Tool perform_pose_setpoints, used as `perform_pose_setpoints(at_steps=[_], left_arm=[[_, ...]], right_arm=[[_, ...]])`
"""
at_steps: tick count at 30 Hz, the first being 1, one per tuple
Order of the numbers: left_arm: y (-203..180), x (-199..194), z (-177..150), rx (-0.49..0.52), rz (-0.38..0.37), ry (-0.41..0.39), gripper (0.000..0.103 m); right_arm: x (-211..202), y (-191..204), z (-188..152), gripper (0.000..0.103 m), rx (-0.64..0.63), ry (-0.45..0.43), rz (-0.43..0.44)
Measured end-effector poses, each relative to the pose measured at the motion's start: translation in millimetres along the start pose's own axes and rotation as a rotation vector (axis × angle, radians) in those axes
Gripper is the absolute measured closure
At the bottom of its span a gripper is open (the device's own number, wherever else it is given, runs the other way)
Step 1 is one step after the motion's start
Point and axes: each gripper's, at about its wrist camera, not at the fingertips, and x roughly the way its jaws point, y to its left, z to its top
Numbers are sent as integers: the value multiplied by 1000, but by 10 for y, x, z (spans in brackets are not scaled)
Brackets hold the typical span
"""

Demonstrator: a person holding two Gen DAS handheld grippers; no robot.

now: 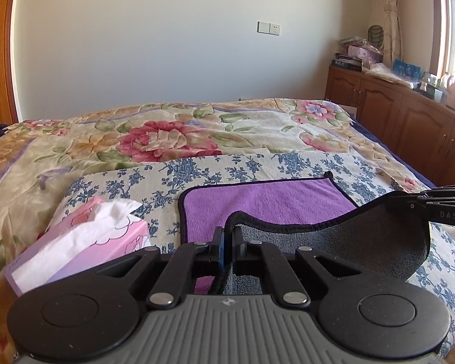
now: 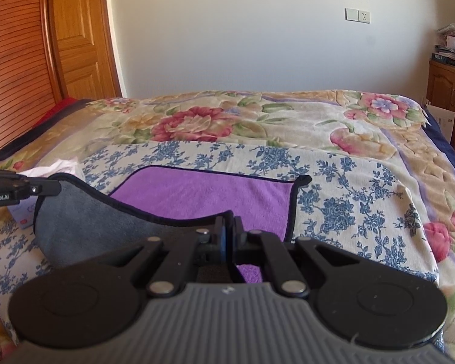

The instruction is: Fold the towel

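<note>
A: Left wrist view first. What is hidden?

B: The near edge of the towel [image 1: 267, 200] runs under the left gripper [image 1: 227, 239] body, so the corner itself shows only as a dark hem squeezed between the jaws. The right gripper [image 1: 439, 203] is cut off at the frame's right edge. The tissue box [image 1: 85, 251] is partly behind the gripper's housing.

A: And the pose?

B: The left gripper points forward and slightly down over the bed [image 1: 60, 151], jaws pressed together on the towel's hem. The right one pinches the other near corner; the grey underside sags between them, lifted off the blue-flowered cloth [image 1: 257, 163]. The purple far half lies flat on it.

A: Right wrist view?

B: The right gripper [image 2: 229, 233] covers its own corner of the towel [image 2: 203, 191]; only a sliver of hem shows between the closed jaws. The left gripper [image 2: 42, 188] enters from the left edge, mostly cropped, clamped on the raised grey flap. The far right corner curls up slightly.
</note>
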Motion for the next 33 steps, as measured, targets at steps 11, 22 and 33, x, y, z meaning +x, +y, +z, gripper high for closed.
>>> perform_pose_setpoints(at_steps=[11, 22, 33], left_arm=[[-2, 121, 127, 15, 22, -25, 98], [3, 242, 189, 30, 22, -40, 98], [15, 366, 342, 37, 33, -75, 98]], right_arm=[[101, -33, 100, 98, -10, -17, -1], [249, -50, 192, 98, -32, -12, 1], [345, -129, 348, 98, -47, -39, -15]])
